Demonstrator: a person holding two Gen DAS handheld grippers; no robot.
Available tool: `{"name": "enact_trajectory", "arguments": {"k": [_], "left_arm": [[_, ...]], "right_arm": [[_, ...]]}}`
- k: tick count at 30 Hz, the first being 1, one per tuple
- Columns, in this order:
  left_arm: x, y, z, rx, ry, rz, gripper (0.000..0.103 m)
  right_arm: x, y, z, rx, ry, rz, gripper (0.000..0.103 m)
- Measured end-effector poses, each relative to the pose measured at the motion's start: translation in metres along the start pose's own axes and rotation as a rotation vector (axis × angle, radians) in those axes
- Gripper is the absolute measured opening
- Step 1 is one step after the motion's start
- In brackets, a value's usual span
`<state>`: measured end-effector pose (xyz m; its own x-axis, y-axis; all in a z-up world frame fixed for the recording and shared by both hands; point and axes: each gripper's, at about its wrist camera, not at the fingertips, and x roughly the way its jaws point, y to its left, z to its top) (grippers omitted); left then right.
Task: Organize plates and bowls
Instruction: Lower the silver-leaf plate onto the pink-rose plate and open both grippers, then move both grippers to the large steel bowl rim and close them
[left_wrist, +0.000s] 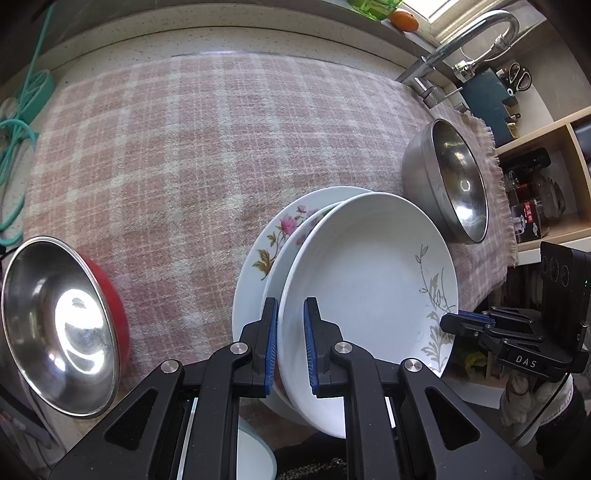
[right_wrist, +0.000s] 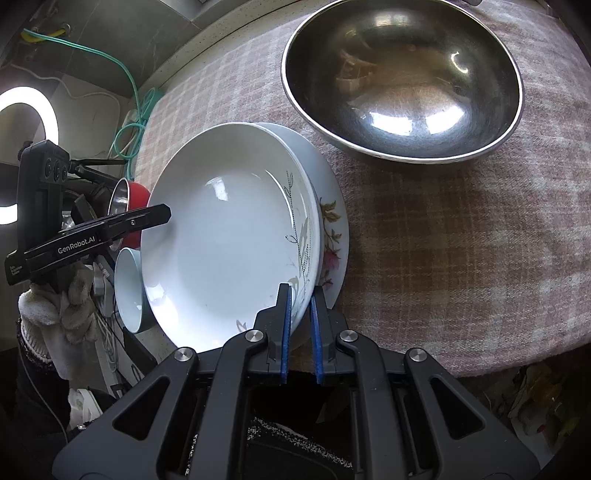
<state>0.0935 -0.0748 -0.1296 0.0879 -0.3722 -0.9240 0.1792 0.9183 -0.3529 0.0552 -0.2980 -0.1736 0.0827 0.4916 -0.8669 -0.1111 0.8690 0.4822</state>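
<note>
Clamping both tongs on one rim is how the step is being done: the left gripper is closed on the near edge of the white leaf-patterned plate, and the right gripper is closed on the same plate's edge at about five o'clock. That plate is held tilted over a flowered plate, which lies on the checked cloth; whether a third plate is nested between them cannot be told for certain. For a clean stack, the two grips should be lowered together, level, so the rims are centred before release. A steel bowl sits at one o'clock of the right gripper, and a red-sided steel bowl at nine o'clock of the left, both to be kept clear of
</note>
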Motion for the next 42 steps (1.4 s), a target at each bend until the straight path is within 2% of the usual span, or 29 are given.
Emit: {"name": "enact_trajectory", "arguments": {"k": [19,25,27,42], "left_arm": [[-0.001,0.002,0.003,-0.027,0.003,-0.006,0.014],[-0.004,-0.002,0.001,0.001,-0.006,0.031,0.015],[-0.006,-0.004,0.002,0.019,-0.019,0.069,0.021],[-0.019,-0.007,0.007,0.006,-0.052,0.042,0.021]], "right_arm": [[-0.002,-0.001,0.001,-0.003,0.000,-0.001,0.012],[-0.001,-0.001,0.002,-0.009,-0.005,0.004,0.012],[-0.002,0.002,0.002,-0.020,-0.012,0.004,0.012],[-0.010,-0.005,0.002,-0.008,-0.032,0.006,0.012]]}}
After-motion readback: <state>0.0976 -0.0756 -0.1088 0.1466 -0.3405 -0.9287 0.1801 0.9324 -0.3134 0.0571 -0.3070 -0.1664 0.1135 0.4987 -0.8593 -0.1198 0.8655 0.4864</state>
